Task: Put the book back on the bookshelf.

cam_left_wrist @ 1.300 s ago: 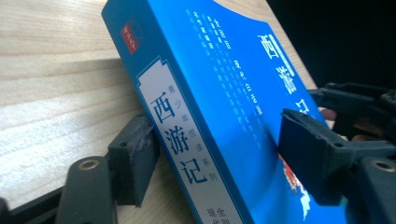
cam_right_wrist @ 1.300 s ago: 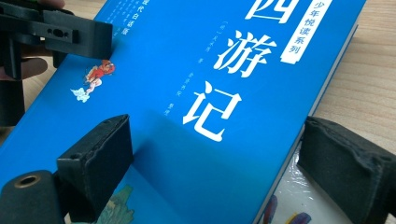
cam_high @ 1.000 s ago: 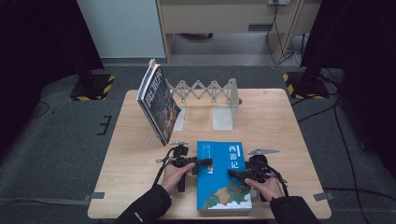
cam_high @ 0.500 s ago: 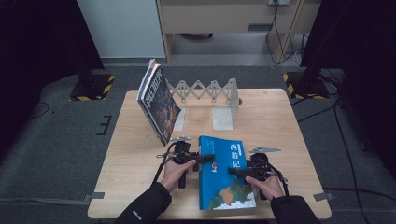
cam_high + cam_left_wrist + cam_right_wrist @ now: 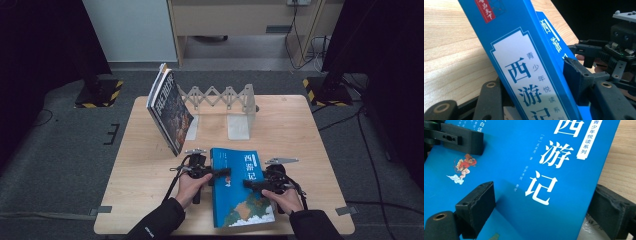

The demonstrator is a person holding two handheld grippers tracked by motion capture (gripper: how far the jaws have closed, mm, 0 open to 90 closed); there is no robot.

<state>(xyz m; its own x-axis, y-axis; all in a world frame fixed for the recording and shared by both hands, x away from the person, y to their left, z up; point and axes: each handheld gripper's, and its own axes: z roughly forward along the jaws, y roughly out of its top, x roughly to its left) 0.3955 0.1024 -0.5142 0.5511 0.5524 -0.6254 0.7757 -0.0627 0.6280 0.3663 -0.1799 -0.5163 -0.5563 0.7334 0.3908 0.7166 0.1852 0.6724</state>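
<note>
Currently: blue book (image 5: pixel 239 187), long axis running away from the person, lifted between left tool (image 5: pixel 222 172) just closing onto its spine and right tool (image 5: pixel 250 184) clamping its opposite edge.

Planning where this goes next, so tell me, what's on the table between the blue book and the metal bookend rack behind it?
Nothing: the high view shows bare wood between the blue book and the rack.

Surface (image 5: pixel 150 200): pale wooden tabletop, square, standing on a dark grey floor.
Leaning book (image 5: pixel 169 114): dark illustrated cover, tilted on its lower edge at the far left of the surface, its top leaning left.
Expanding rack (image 5: pixel 220 95): pale accordion lattice along the far edge, just right of the leaning book.
Upright panels (image 5: pixel 238 127): two light panels below the lattice, standing apart.
Hazard-striped bases (image 5: pixel 102 94): yellow and black, on the floor at both far corners.
</note>
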